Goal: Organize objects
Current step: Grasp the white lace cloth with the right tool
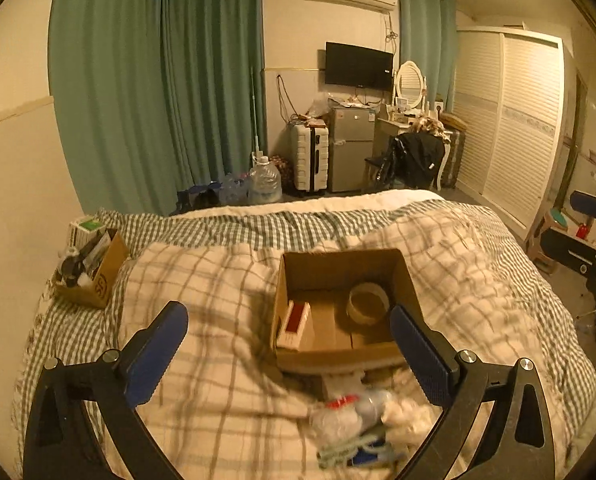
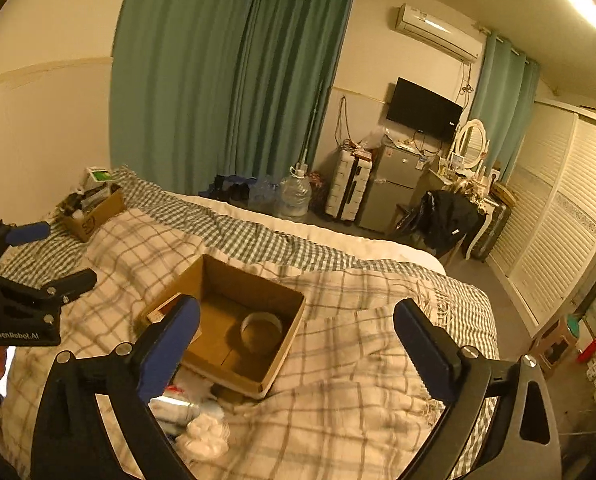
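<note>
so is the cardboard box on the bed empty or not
Not empty. The open cardboard box holds a tape roll on its floor and a small red-and-white box against its left wall; the rest is bare.

Box (image 1: 340,280): matt brown cardboard. Tape roll (image 1: 368,303) inside: papery, dull. Blanket (image 1: 218,288): soft woven plaid cloth. Left hand-held gripper (image 1: 288,354): matt black plastic frame, blue textured pads (image 1: 156,356), shiny metal bolts. Bags (image 1: 350,420) nr box: glossy clear plastic.

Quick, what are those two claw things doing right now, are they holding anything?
Left gripper: open, holding nothing, above the cardboard box.
Right gripper: open, holding nothing, above the plaid blanket.
</note>
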### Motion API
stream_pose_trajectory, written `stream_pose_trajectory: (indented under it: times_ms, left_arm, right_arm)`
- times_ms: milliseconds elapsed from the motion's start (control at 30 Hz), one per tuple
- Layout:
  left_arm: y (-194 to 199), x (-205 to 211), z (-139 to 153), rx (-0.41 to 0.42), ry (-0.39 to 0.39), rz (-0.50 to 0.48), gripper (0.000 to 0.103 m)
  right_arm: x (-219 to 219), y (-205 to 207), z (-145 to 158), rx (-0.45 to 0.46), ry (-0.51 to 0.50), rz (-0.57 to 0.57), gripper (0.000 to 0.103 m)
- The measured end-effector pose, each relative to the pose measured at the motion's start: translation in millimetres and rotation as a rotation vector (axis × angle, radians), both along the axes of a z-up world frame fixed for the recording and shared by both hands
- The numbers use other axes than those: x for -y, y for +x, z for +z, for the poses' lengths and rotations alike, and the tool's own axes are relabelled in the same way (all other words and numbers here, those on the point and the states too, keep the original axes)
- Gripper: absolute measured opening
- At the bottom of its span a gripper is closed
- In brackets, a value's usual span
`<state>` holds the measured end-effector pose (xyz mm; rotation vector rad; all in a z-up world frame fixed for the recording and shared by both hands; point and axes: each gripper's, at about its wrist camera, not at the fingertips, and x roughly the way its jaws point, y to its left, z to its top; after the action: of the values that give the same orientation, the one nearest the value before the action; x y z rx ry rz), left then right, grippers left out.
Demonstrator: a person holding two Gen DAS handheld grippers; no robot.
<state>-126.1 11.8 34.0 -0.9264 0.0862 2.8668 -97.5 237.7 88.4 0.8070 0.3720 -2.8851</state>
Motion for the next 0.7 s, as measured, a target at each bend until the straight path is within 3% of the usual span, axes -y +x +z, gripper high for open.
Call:
stream_pose_trajectory:
  times_ms: [133, 267, 367, 467, 600, 700]
  left_arm:
    - [23.2, 1.3, -18.8, 0.026, 0.006, 0.025, 0.103]
    - [39.0, 3.4, -47.4, 0.048, 0.018, 0.068, 0.103]
    - [49.8, 7.2, -70.1, 0.029, 0.023, 0.130, 0.103]
    - [57.4, 9.7, -90.4, -0.001, 0.016, 0.189, 0.103]
    - [50.1, 5.2, -112.1, 0.037, -0.065, 0.169, 0.103]
    - [40.1, 10.9, -127.1, 0.091, -0.026, 0.152, 0.103]
  right_arm:
    - [1.4, 27.5, -7.3, -0.001, -0.017, 0.029, 0.098]
    - [11.3, 42.2, -34.7, 0.016, 0.003, 0.038, 0.098]
    - [13.7, 43.9, -67.5, 0.044, 0.005, 0.039, 0.098]
    - [8.6, 33.8, -107.7, 0.114, -0.071, 0.052, 0.098]
    - [12.3, 12.3, -160.7, 0.229, -0.041, 0.012, 0.098]
    - [17.0, 0.4, -187.3, 0.285, -0.024, -0.001, 0.098]
